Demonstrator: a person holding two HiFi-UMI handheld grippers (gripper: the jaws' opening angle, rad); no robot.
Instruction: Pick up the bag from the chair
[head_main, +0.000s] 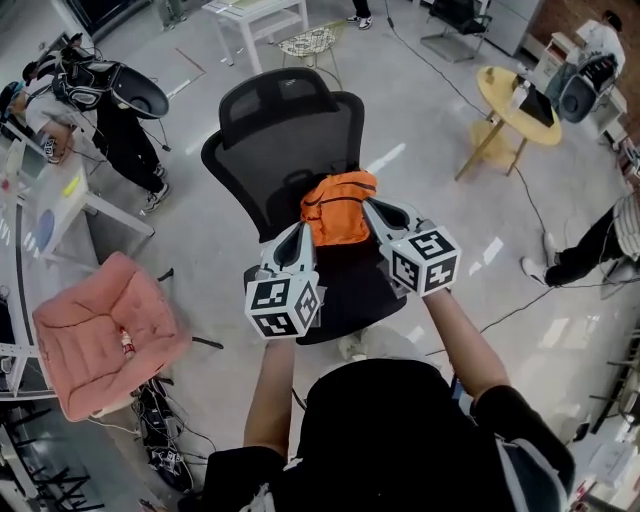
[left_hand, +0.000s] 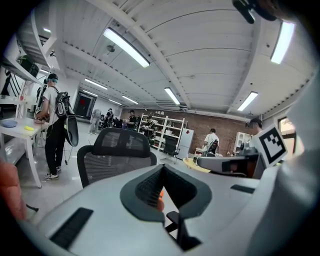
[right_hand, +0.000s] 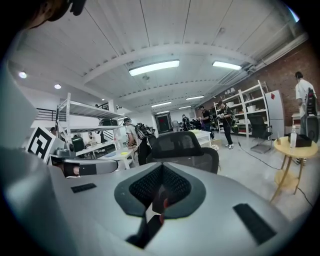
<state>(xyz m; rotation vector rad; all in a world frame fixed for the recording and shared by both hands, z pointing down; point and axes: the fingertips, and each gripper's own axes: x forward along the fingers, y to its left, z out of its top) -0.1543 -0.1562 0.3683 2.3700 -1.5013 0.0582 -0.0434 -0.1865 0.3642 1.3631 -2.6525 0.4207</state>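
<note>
Head view: orange bag (head_main: 338, 208) on the chair (head_main: 280, 130) seat, against the backrest, sits between left gripper (head_main: 299, 234) and right gripper (head_main: 373, 208), both jaws together, tips at its sides.

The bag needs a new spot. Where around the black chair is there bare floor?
Bare floor lies right of the black chair, toward the round yellow table, and behind it, before the white table. Left is crowded: pink cushioned chair, cables, white desk. The orange bag fills the space over the seat.
</note>
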